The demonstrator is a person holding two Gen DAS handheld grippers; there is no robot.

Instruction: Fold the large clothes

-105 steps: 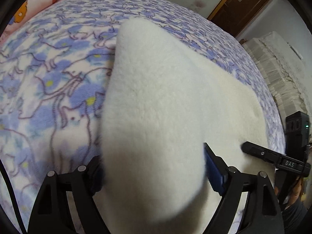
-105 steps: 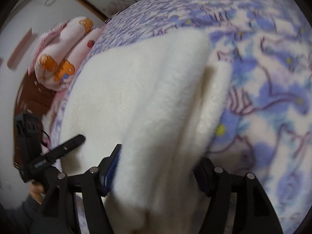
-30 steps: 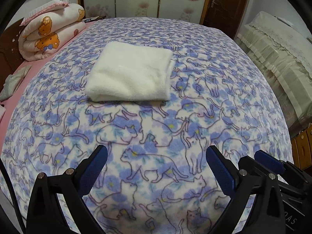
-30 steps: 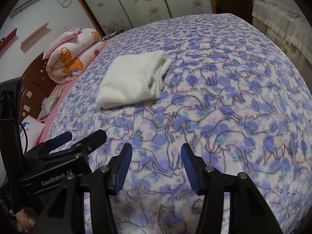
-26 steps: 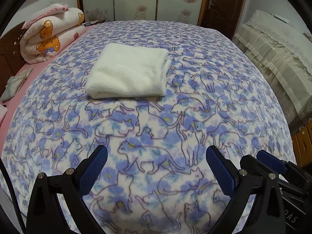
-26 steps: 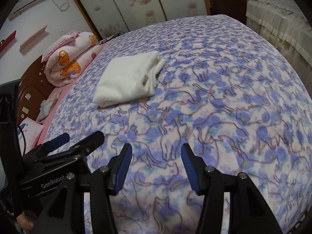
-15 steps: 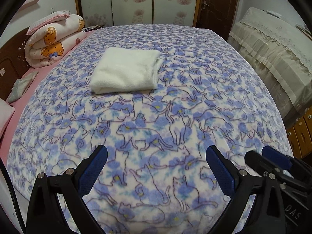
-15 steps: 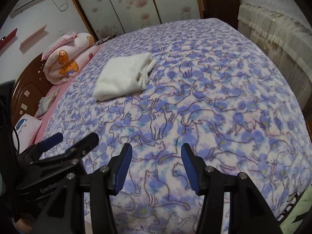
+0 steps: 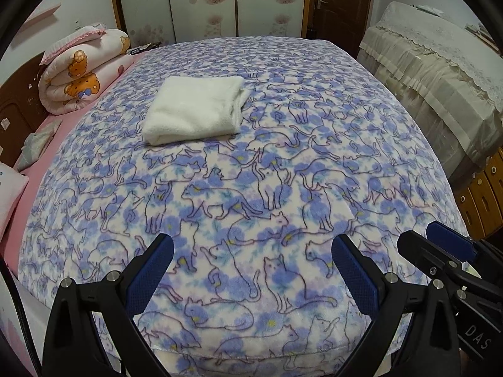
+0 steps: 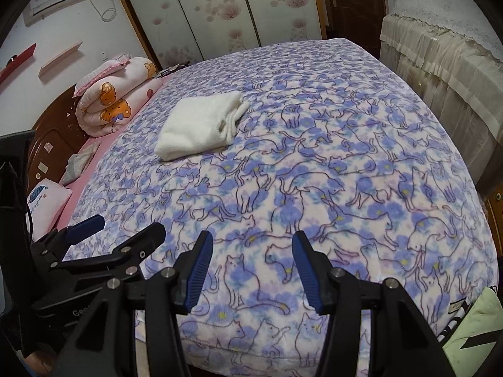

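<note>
A white fleecy garment lies folded into a neat rectangle on the far half of the bed, which is covered by a purple cat-print blanket. My left gripper hangs open over the near edge of the bed, well short of the garment, with nothing between its blue pads. My right gripper is open too, jaws about half apart and empty, also over the near edge. Each gripper shows at the side of the other's view, the left gripper and the right gripper.
A rolled pink quilt with bear print sits at the head of the bed on the left. A cream covered piece of furniture stands to the right. Wardrobe doors and a dark wooden door are behind.
Both grippers have pulled back and risen away from the folded garment, which now looks smaller and farther off. The near edge of the bed has come into view. The garment has not moved.
</note>
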